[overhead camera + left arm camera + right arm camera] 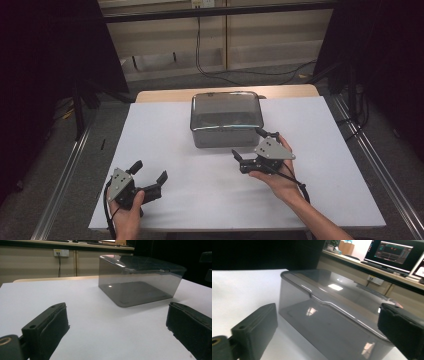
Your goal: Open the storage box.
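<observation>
Two wide-open grippers, left gripper point(148, 171) and right gripper point(254, 145), near seemingly unlabelled box point(226, 118).

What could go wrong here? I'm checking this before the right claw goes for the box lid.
The smoked plastic box looks empty and light, so a push from the open right claw might slide it across the white table. Its glossy lid could slip between the pads. The left claw rests too far off to steady it.

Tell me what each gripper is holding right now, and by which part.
Nothing is held. The left gripper is open above the table; the right gripper is open beside the lidded box, not touching it.
</observation>
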{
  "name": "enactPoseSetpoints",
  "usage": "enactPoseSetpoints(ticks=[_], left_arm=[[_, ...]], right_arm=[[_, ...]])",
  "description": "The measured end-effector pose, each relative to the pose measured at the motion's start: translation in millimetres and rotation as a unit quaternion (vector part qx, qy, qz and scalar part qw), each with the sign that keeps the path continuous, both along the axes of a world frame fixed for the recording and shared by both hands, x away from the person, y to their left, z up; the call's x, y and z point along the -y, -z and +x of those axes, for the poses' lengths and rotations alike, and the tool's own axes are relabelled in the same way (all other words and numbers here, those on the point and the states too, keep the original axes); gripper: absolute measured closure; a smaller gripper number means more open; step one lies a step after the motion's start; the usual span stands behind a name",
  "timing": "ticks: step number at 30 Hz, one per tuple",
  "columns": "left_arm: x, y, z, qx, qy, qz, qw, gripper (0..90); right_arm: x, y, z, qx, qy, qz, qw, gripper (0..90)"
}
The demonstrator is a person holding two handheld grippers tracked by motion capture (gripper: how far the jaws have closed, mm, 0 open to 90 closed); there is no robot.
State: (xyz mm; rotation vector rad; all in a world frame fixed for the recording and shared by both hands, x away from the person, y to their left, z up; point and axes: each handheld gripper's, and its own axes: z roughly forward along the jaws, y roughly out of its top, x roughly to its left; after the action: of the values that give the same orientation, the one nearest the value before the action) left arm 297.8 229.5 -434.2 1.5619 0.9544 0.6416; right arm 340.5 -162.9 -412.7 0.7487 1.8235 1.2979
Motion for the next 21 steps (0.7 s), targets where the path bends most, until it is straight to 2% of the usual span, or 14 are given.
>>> enactPoseSetpoints(ticks=[4, 5, 6, 8, 9, 12, 13, 14, 15, 17, 18, 19, 20, 21], left_arm=[[-0.2, 0.0, 0.0, 0.000, 0.002, 0.000, 1.0000, 3.8], [-0.4, 0.2, 0.0, -0.001, 0.002, 0.000, 1.0000, 3.8], [-0.4, 0.2, 0.0, 0.000, 0.002, 0.001, 1.0000, 3.8], [-0.7, 0.0, 0.1, 0.001, 0.001, 0.002, 1.0000, 3.8], [-0.9, -0.1, 0.3, 0.002, 0.001, 0.005, 1.0000, 3.8], [-0.7, 0.4, 0.9, 0.000, 0.001, 0.003, 1.0000, 3.7], [-0.7, 0.5, 0.8, 0.001, -0.001, 0.004, 1.0000, 3.7], [-0.8, 0.4, 0.7, 0.001, -0.001, 0.006, 1.0000, 3.7], [-0.8, 0.3, 0.6, 0.002, -0.001, 0.007, 1.0000, 3.7], [-1.1, 0.0, 0.6, 0.003, -0.001, 0.009, 1.0000, 3.7], [-1.1, -0.1, 0.6, 0.003, -0.001, 0.010, 0.9999, 3.7], [-0.8, 0.0, 0.7, 0.003, -0.002, 0.010, 0.9999, 3.7], [-0.9, -0.1, 0.6, 0.003, -0.001, 0.011, 0.9999, 3.7], [-0.8, -0.1, 0.5, 0.004, -0.002, 0.010, 0.9999, 3.7]], right_arm=[[-3.7, -1.6, 5.4, 0.023, 0.010, -0.033, 0.9991, 3.3], [-3.7, -1.6, 5.4, 0.023, 0.010, -0.033, 0.9991, 3.3], [-5.6, -2.8, 7.5, 0.029, 0.016, -0.055, 0.9979, 3.9], [-6.1, -3.5, 8.6, 0.029, 0.015, -0.056, 0.9979, 3.9], [-8.4, -4.7, 10.0, 0.030, 0.020, -0.073, 0.9967, 4.0], [-12.5, -6.4, 11.9, 0.048, 0.018, -0.100, 0.9937, 6.9], [-14.3, -7.3, 12.3, 0.058, 0.018, -0.114, 0.9916, 7.0], [-14.3, -7.3, 12.3, 0.058, 0.018, -0.114, 0.9916, 7.0], [-16.1, -7.9, 12.7, 0.063, 0.015, -0.123, 0.9903, 7.6], [-19.0, -9.0, 15.0, 0.056, 0.013, -0.135, 0.9892, 8.0], [-20.4, -9.0, 15.6, 0.062, 0.016, -0.144, 0.9876, 8.9], [-22.8, -8.3, 17.0, 0.078, 0.015, -0.162, 0.9836, 11.3], [-22.8, -8.3, 17.0, 0.078, 0.015, -0.162, 0.9836, 11.3], [-23.9, -7.4, 17.6, 0.085, 0.015, -0.173, 0.9811, 12.0]])
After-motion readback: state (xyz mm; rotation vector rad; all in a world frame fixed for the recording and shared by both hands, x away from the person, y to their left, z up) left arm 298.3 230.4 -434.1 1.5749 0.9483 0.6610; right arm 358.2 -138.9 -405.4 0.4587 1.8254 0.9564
